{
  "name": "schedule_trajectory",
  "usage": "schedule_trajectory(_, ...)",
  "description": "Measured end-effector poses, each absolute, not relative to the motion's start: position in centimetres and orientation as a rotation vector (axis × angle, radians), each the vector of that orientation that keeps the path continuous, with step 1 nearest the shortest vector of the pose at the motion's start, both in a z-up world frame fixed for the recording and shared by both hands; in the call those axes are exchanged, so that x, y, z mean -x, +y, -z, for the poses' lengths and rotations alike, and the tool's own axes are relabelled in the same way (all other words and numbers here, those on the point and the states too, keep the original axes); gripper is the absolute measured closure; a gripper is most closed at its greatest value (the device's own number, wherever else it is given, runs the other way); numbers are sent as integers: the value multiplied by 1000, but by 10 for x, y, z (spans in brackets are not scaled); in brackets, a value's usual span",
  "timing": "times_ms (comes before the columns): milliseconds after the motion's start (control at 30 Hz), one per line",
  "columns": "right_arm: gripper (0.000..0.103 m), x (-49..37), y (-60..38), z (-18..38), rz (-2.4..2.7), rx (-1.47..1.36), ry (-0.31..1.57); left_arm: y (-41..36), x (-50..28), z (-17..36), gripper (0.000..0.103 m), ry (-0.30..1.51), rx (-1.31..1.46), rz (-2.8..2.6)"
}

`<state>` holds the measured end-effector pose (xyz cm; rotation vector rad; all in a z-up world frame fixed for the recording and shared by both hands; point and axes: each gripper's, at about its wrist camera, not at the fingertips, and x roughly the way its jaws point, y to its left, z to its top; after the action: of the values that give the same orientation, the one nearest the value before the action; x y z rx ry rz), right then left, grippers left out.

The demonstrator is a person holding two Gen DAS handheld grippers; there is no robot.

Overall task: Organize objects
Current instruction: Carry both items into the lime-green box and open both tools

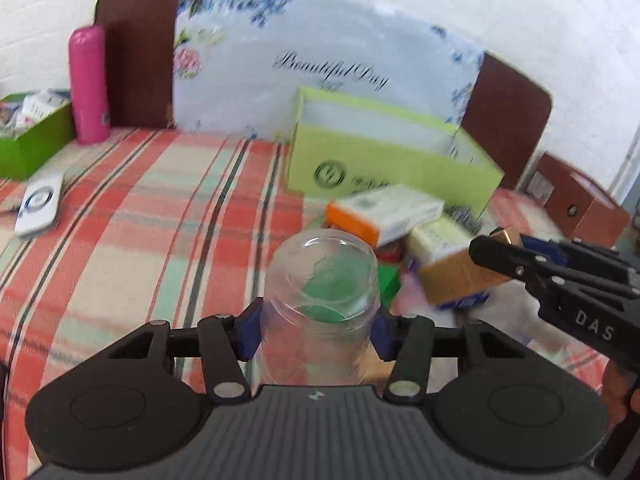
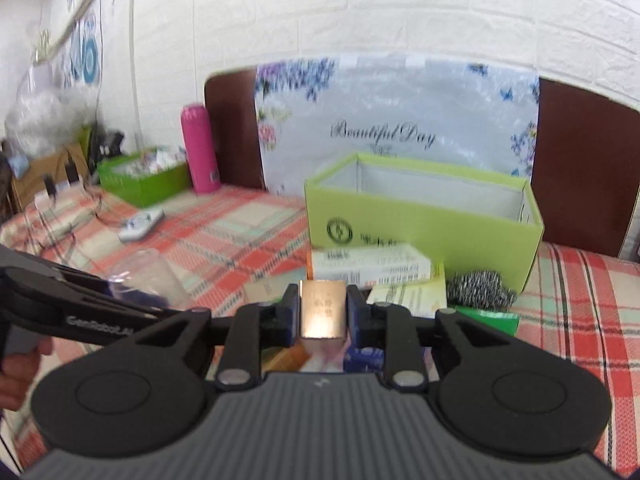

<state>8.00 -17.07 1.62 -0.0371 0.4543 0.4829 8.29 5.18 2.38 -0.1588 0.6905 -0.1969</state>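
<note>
L gripper [image 1: 316,332] is clamped on a clear plastic cup [image 1: 320,292], blue pads pressed to both sides of the cup, which lies sideways with its base pointing fwd, held above the plaid cloth [image 1: 160,208]. R gripper [image 2: 322,312] is closed on a small gold box [image 2: 323,308], box upright btw the pads, held over the pile of small boxes. In the L wrist view the R gripper [image 1: 496,254] comes in from the right w/ the gold box [image 1: 456,276] at its tip, just beside the cup. Ahead of both: an open lime-green box [image 2: 420,224], w/ a white-and-orange carton [image 1: 384,212] and a steel scourer [image 2: 480,284] right in front of it. Far left: pink bottle [image 1: 88,84], green bin [image 1: 36,136], white remote [image 1: 40,204]. The hand on the L gripper shows at the lower left edge [image 2: 20,364] of the R wrist view. Frames are blurry.
</note>
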Motion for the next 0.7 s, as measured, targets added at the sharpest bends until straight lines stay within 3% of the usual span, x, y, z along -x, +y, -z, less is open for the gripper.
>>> schedule_trajectory(400, 80, -161, -214, -68, -342, 17, 311, 13, -187, -99, 46, 542, 178, 281)
schedule_trajectory(700, 79, -251, -239, -38, -212, 8, 279, -12, -273, -84, 44, 527, 119, 230)
